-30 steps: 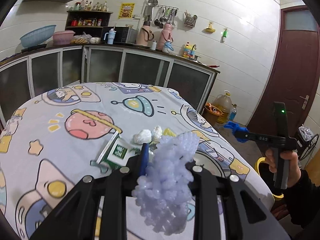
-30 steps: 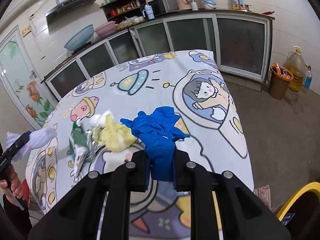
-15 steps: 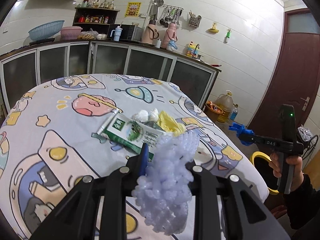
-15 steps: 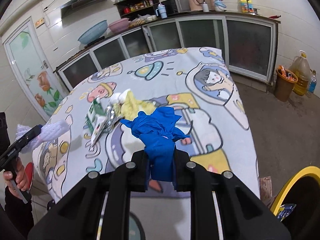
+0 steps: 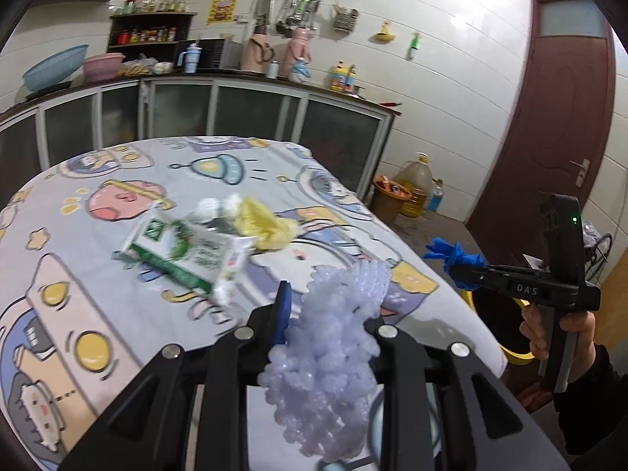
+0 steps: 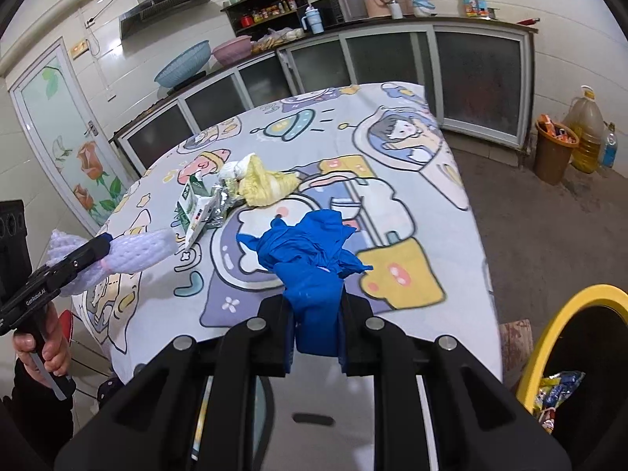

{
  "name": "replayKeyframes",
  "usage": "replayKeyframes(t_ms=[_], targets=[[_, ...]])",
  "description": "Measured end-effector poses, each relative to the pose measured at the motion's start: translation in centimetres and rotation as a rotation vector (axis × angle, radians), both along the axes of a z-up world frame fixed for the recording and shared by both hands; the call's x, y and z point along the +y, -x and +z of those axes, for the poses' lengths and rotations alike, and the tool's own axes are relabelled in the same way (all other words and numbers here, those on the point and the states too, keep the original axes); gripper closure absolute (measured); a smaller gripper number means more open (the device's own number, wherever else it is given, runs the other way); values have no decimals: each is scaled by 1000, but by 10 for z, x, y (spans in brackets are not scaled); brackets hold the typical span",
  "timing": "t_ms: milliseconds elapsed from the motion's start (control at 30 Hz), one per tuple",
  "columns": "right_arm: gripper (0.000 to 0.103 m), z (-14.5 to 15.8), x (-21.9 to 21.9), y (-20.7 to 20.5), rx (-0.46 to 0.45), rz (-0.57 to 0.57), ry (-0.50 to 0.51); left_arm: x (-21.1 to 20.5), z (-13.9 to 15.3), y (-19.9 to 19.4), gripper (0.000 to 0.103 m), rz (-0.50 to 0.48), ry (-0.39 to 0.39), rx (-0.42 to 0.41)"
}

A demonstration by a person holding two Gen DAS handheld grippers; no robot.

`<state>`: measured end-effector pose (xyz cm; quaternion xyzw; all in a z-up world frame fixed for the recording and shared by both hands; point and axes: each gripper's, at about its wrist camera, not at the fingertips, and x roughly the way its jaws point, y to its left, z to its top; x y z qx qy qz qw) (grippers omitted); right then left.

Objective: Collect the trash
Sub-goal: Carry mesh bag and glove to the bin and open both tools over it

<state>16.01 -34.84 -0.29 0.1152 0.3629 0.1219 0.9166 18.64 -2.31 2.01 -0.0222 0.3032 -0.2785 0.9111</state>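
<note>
My left gripper (image 5: 325, 314) is shut on a pale lilac foam fruit net (image 5: 329, 337), held above the near edge of the table; it also shows in the right wrist view (image 6: 129, 253). My right gripper (image 6: 314, 314) is shut on a crumpled blue glove (image 6: 310, 259), held off the table's right edge; it also shows in the left wrist view (image 5: 455, 261). On the cartoon tablecloth (image 6: 392, 157) lie a green-and-white carton (image 5: 176, 253), a crumpled yellow wrapper (image 5: 263, 227), white tissue balls (image 5: 216, 206) and crumpled foil (image 6: 219, 202). A yellow-rimmed bin (image 6: 569, 329) stands low at the right.
Kitchen cabinets (image 5: 235, 117) with bottles and basins run along the back wall. An orange bucket (image 6: 553, 149) and an oil jug (image 6: 586, 133) stand on the floor by the cabinets. A brown door (image 5: 549, 137) is at the right.
Both grippers have drawn back from the table with their loads still held. The trash pile now looks farther off, and the yellow-rimmed bin has come further into the right wrist view.
</note>
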Motion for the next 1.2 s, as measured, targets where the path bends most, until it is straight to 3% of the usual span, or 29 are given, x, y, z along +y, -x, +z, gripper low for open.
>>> replayKeyframes(t_ms=[633, 1200], targets=[[86, -7, -111, 51, -15, -259, -7, -141, 16, 2, 80, -253, -6, -8], [86, -27, -185, 91, -3, -444, -28, -251, 11, 21, 79, -445, -43, -23]])
